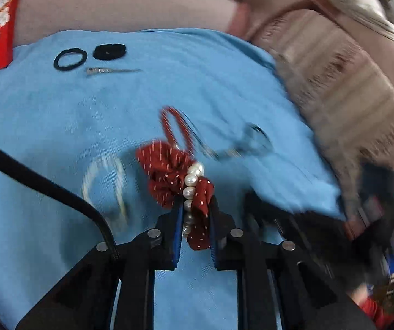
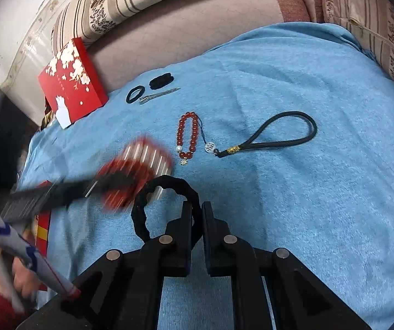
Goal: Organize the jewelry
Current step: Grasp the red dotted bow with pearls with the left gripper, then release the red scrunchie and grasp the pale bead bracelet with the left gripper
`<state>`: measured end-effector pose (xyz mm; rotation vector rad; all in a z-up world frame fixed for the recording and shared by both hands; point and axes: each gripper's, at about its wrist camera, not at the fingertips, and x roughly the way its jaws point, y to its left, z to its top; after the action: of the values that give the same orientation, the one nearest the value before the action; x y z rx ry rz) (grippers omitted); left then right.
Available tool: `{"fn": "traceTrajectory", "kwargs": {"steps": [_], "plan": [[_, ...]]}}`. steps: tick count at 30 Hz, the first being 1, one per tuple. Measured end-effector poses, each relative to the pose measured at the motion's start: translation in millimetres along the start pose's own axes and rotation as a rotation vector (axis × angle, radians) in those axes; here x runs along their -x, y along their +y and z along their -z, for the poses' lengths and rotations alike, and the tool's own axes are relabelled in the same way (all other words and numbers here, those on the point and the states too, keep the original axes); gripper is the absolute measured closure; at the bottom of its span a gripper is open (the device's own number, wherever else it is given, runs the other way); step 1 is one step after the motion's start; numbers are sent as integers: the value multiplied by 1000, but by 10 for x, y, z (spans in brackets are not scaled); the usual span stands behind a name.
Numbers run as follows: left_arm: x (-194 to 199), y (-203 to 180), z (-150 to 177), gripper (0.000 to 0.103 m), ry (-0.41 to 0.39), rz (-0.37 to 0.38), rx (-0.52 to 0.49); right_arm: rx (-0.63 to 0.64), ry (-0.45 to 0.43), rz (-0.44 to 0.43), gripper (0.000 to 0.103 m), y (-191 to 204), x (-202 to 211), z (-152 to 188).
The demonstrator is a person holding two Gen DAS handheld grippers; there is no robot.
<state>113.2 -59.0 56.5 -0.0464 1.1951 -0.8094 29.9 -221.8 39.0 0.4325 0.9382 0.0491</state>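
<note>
Pinched in the left gripper (image 1: 195, 220), whose jaws are clamped on it, the red dotted scrunchie with pearls (image 1: 180, 176) is soft, light and crushable, best taken by its bunched cloth rather than the slippery pearls. Pointing steeply down over the blue cloth (image 1: 59, 126), it hangs just near of the red bead bracelet (image 2: 187, 134). To its right, the right gripper (image 2: 197, 211), tilted likewise, is clenched on a limp black hair tie (image 2: 155, 192).

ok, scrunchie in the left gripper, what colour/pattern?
Dark red with small white flecks, plus a row of white pearls. The scrunchie shows best in the left wrist view.
</note>
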Motion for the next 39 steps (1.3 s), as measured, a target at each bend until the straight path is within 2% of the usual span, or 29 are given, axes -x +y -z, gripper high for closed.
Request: {"fn": "traceTrajectory", "kwargs": {"steps": [2,6,11,13,17,19,21,25,31,37,39], "plan": [[229,-99,342,87,-17,-7,-7,-13,1,-3,95,-32,35,16],[483,-4,746,86,-45,-72,28,-27,29,-10,95,-55,8,59],[662,446,953,83,-111,-298,183,24,81,26,94,54,-120,181],[792,614,981,83,-158,-291,247,46,79,42,94,96,-142,196],[949,733,1024,64,-241,-239,297,74,73,60,94,142,-177,200],[914,748,1019,63,-242,-218,288,70,80,65,94,137,-218,202],[888,812,1021,63,-207,-199,278,71,89,69,93,128,-252,204],[750,829,835,63,-185,-180,267,80,80,66,93,159,-272,197],[285,721,196,63,-147,-173,208,88,72,57,93,178,-297,167],[-258,634,-121,63,-71,-250,153,76,70,39,93,146,-300,117],[-319,586,-137,63,-85,-271,138,78,61,38,93,141,-289,100]]}}
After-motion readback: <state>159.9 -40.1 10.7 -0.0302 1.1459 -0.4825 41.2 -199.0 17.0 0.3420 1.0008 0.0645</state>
